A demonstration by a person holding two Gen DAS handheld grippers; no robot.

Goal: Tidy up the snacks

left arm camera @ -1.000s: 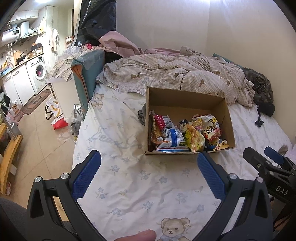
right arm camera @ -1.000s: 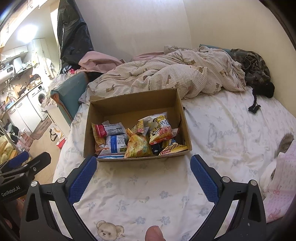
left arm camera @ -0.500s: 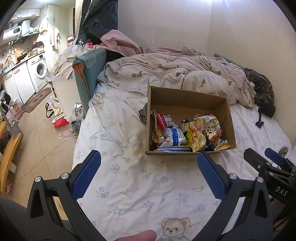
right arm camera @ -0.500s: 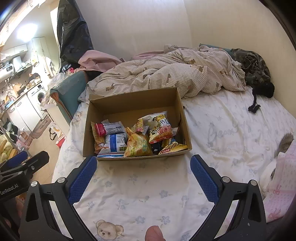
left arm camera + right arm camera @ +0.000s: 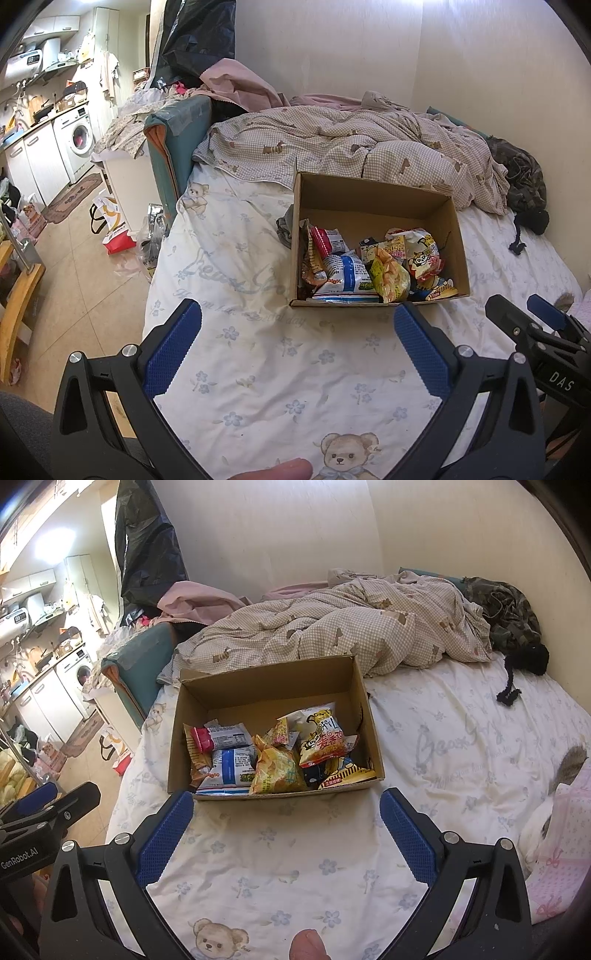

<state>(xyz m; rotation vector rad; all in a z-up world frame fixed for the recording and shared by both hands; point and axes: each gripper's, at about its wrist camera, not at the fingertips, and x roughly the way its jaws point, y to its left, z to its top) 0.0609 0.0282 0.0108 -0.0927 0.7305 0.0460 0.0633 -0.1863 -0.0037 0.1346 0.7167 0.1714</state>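
Note:
An open cardboard box (image 5: pixel 369 192) (image 5: pixel 266 681) sits on the bed and holds several snack packets (image 5: pixel 373 266) (image 5: pixel 273 757), among them a yellow bag (image 5: pixel 277 771), a blue-and-white pack (image 5: pixel 231 764) and a red-and-white pack (image 5: pixel 327 240). My left gripper (image 5: pixel 295 314) is open and empty, held above the sheet in front of the box. My right gripper (image 5: pixel 286 805) is open and empty, just in front of the box's near wall. Each gripper shows at the edge of the other's view.
The bed has a white floral sheet (image 5: pixel 240 258). A checked duvet (image 5: pixel 351 147) is bunched behind the box. Dark clothing (image 5: pixel 509 616) lies at the far right. A pink cloth and a cat (image 5: pixel 557 812) are at the right. The floor and kitchen (image 5: pixel 55 184) lie left.
Both grippers have drifted slightly; the box sits a touch higher in the left view. Nothing was taken hold of, and both stay open.

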